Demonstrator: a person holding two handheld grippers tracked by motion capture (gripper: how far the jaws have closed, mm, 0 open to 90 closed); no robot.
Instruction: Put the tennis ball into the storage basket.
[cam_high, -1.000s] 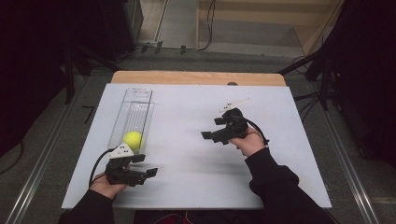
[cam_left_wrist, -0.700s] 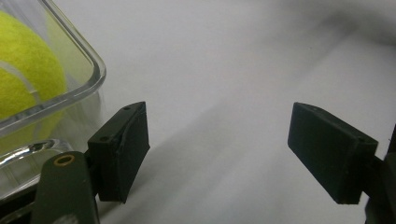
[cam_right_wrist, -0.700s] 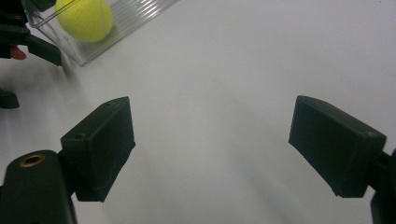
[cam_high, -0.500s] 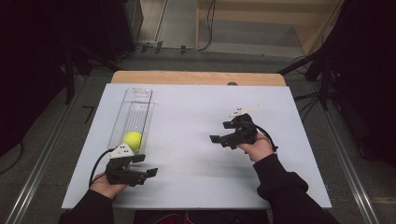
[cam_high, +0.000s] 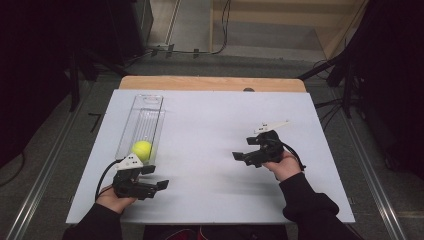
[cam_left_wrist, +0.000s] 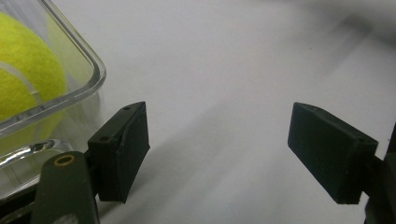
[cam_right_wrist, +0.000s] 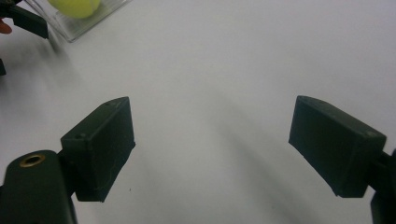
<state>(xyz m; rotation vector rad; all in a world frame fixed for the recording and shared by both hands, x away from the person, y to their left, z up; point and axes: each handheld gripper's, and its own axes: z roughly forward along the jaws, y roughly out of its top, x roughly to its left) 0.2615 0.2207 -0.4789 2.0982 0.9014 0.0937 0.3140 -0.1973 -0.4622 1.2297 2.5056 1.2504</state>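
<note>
We see a yellow tennis ball (cam_high: 141, 149) lying at the near end of a long clear plastic tray (cam_high: 148, 107) on the left side of the white worktop (cam_high: 210, 130). Our left gripper (cam_high: 159, 180) rests on the worktop just beside the tray's near end, its jaws spread with nothing between them; in the left gripper view the ball (cam_left_wrist: 23, 74) sits behind the tray's rounded corner (cam_left_wrist: 91, 70), just left of the left jaw. Our right gripper (cam_high: 240, 154) hangs on the right side, well apart from the tray, jaws likewise spread and empty, pointing left. We judge the ball is placed and both hands stand clear; taking it again would call for reaching over the tray wall from above.
</note>
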